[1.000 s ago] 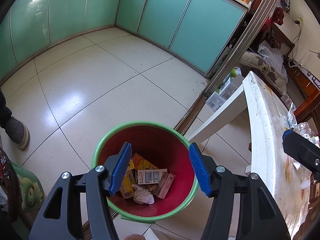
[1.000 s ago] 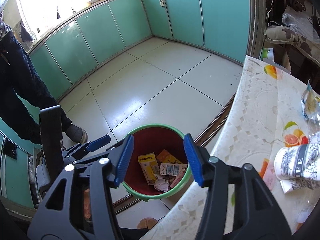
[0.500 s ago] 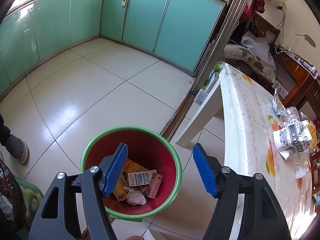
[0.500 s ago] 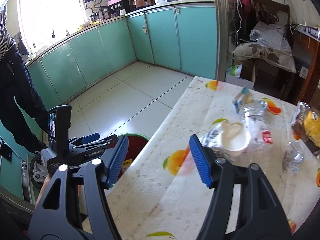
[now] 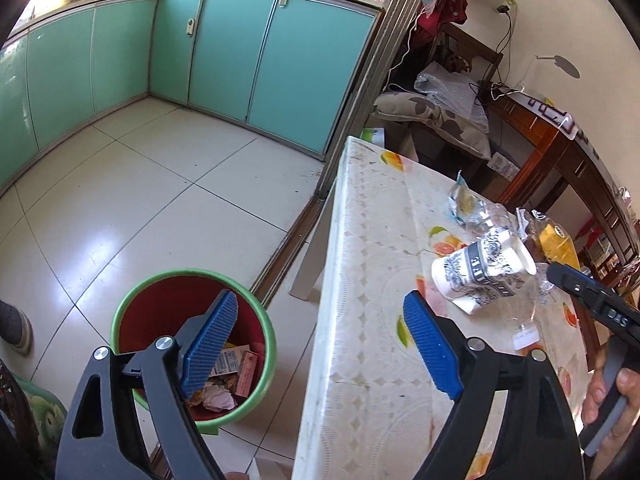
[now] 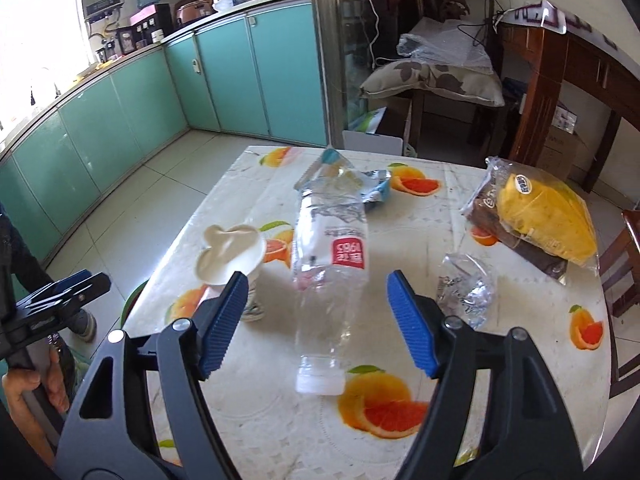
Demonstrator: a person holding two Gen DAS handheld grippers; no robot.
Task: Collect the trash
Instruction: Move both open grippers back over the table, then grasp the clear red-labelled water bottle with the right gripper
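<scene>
A red bin with a green rim (image 5: 120, 308) stands on the floor beside the table and holds cartons and crumpled paper (image 5: 218, 396). My left gripper (image 5: 320, 344) is open and empty, above the gap between bin and table edge. My right gripper (image 6: 316, 320) is open and empty over the table, with a clear plastic bottle with a red label (image 6: 328, 264) lying between its fingers. A crushed paper cup (image 6: 230, 254) lies left of the bottle; it also shows in the left wrist view (image 5: 480, 272). A crumpled clear wrapper (image 6: 466, 284) lies to the right.
The table (image 6: 500, 380) has a fruit-print cloth. A yellow and brown snack bag (image 6: 536, 212) lies at its far right, a blue foil wrapper (image 6: 374, 186) behind the bottle. Teal cabinets (image 5: 240, 56) line the walls. A chair (image 6: 628, 248) stands at the right. A shoe (image 5: 14, 330) is near the bin.
Both grippers swung from over the bin towards the table. The right gripper now hovers around the plastic bottle; the left one now faces the table edge. Both stayed open.
</scene>
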